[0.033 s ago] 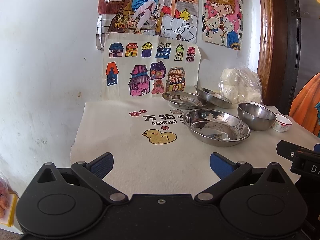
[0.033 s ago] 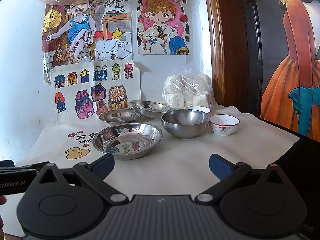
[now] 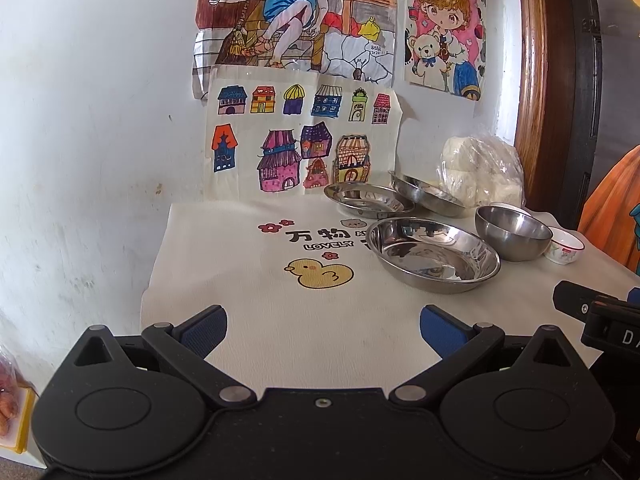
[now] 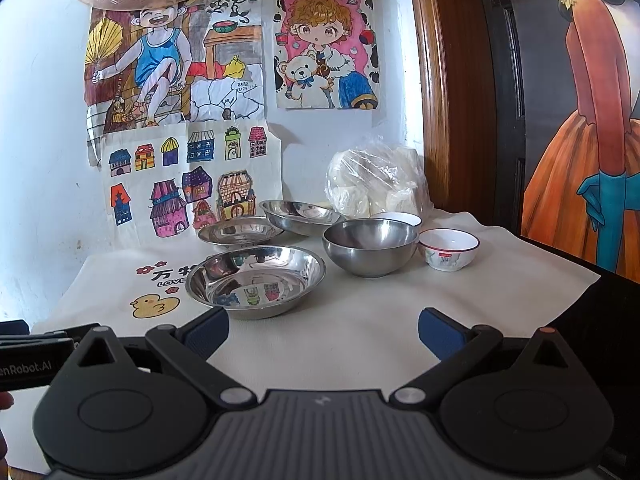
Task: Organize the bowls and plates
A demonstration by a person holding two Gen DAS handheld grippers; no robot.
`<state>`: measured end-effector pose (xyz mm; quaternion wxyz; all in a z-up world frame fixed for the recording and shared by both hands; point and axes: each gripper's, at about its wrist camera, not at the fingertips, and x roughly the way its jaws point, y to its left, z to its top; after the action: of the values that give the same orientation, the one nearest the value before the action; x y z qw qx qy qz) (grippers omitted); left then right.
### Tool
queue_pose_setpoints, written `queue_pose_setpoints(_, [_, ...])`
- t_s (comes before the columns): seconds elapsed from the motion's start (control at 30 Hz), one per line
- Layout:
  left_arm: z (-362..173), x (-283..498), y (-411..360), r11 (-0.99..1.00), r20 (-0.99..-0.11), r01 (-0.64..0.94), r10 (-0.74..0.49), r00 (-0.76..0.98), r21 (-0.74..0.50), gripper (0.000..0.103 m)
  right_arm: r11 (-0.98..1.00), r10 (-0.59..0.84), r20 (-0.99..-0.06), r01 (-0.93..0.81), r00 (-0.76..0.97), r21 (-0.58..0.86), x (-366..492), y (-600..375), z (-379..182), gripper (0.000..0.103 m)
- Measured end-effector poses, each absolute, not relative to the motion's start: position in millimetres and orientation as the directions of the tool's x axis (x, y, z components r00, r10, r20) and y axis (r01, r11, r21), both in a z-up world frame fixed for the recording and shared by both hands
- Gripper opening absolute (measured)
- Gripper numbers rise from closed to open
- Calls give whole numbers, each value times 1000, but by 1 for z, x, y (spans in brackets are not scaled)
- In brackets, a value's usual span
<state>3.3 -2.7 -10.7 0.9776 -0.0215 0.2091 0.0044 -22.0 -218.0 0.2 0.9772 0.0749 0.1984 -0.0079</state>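
Shiny plates and bowls sit on the bench.
The big steel plate [image 4: 256,280] is shiny, near the duck picture [image 4: 154,306]. Behind it, two smaller plates [image 4: 240,232], a deep steel bowl [image 4: 370,246], a white bowl [image 4: 448,254]. Both grippers' jaws are wide apart, holding nothing: left gripper [image 3: 322,330], right gripper [image 4: 322,330].

free: bare cloth [image 4: 360,332] ahead, 12 o'clock | blocked: steel plate [image 4: 256,280] 11 o'clock, steel bowl [image 4: 370,246] 12–1 o'clock, white bowl [image 4: 448,254] 1 o'clock
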Motion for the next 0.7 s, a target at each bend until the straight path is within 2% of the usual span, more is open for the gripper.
queue_pose_setpoints(0.7, [-22, 6, -1, 999, -416, -20, 0, 909, -43, 102, 989, 15, -394, 45, 919, 142, -22, -217, 1, 103])
